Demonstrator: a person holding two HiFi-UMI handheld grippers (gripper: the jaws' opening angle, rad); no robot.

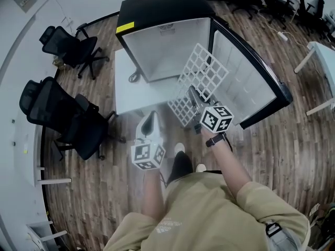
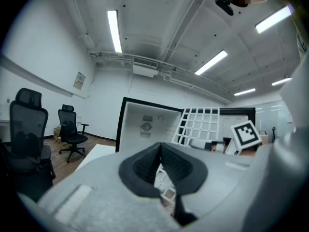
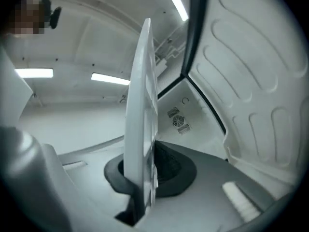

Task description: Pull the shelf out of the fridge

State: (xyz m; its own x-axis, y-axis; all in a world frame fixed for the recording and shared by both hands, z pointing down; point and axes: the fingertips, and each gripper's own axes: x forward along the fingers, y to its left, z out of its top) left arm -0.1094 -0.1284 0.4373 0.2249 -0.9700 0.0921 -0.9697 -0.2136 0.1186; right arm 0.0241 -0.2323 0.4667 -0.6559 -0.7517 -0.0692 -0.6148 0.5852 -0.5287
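The black fridge (image 1: 157, 9) stands with its door (image 1: 246, 72) swung wide to the right, and its white inside (image 1: 167, 46) shows bare. The white grid shelf (image 1: 201, 80) hangs tilted on edge in front of the opening, outside the cabinet. My right gripper (image 1: 193, 97) is shut on the shelf's lower part. In the right gripper view the shelf (image 3: 142, 105) stands edge-on between the pads of that gripper (image 3: 145, 178). My left gripper (image 1: 152, 118) hovers lower left of the shelf, apart from it. In its own view the left gripper (image 2: 161, 170) is shut on nothing, with the shelf (image 2: 200, 124) beyond it.
A low white table (image 1: 128, 82) sits against the fridge's left side. Black office chairs (image 1: 73, 46) (image 1: 63, 114) stand to the left, with more at the back right. A white desk (image 1: 322, 61) is at the right edge. The person's feet (image 1: 180, 149) rest on the wooden floor.
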